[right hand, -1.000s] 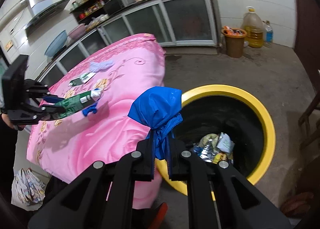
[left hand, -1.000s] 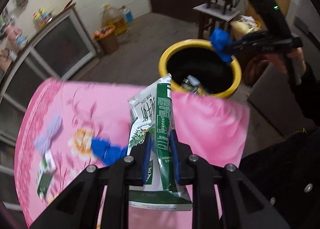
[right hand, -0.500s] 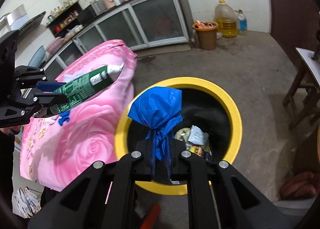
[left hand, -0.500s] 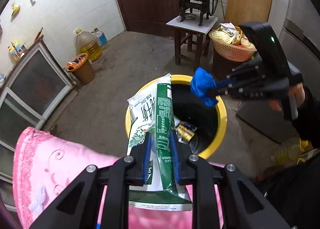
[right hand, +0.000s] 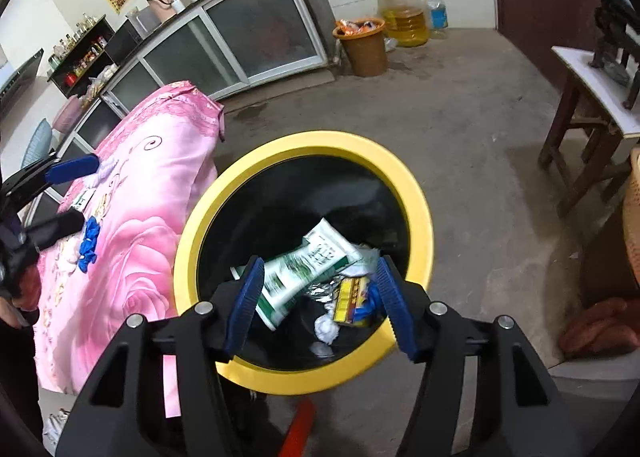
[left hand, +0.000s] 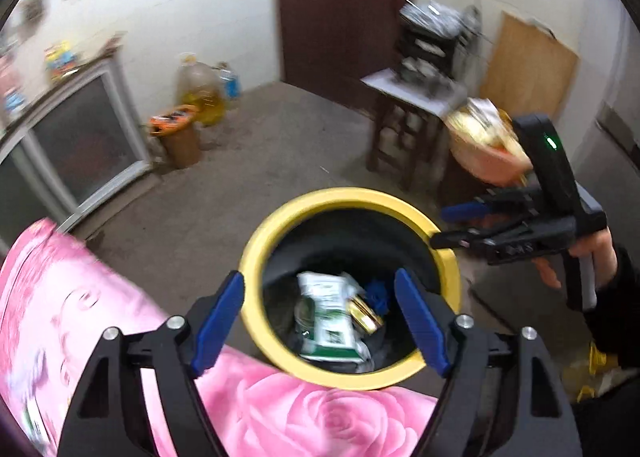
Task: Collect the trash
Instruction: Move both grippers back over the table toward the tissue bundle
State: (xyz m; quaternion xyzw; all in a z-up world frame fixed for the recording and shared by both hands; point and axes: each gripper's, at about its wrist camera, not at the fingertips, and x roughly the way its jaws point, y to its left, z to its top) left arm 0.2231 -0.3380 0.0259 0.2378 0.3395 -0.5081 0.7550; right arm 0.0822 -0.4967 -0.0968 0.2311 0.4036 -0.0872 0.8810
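Swung off the pink-covered bench [right hand: 152, 217] to above the yellow-rimmed bin [right hand: 420, 225]. Both grippers, left [left hand: 320, 321] and right [right hand: 320, 301], opening, jaws released and empty: green-and-white packet [right hand: 308, 269] and blue bag [left hand: 378, 293] dropped inside. More scraps [right hand: 89, 243] waiting on the bench.

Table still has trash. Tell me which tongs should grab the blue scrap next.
Left. The left tongs, jaws opening and empty, hang by the blue scrap on the pink cloth; the right tongs are over the bin.

Dim indoor light, left view motion-blurred (right sharper), fisheye bending, dark corners
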